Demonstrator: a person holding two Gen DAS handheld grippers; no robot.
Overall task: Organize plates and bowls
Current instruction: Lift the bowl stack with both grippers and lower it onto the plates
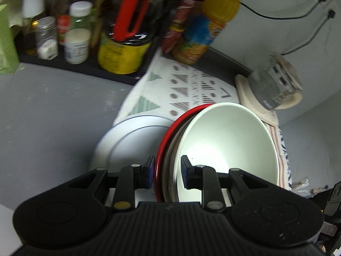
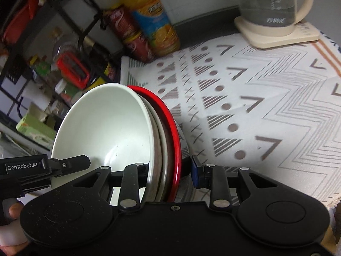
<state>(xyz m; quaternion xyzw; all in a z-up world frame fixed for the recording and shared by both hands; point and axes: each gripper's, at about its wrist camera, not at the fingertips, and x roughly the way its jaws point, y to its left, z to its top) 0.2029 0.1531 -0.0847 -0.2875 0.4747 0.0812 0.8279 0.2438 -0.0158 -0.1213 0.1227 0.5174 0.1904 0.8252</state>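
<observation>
Nested stack (image 1: 191, 149), item one: white bowl (image 1: 226, 140) uppermost, a brownish-rimmed dish and a red-rimmed plate (image 1: 162, 149) beneath, tilted above the near edge of the patterned cloth (image 2: 266, 106). My left gripper (image 1: 166, 171) and right gripper (image 2: 170, 172) each pinch its rim on opposite sides. Item two: grey-white plate (image 1: 132, 140) lying beside, ungathered. Stacking largely done, I judge; placing remains.

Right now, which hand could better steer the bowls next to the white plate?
Left, probably. Both sets of jaws pinch the bowl stack, but the white plate lies just beside the left gripper; the right gripper's side shows only patterned cloth.
</observation>
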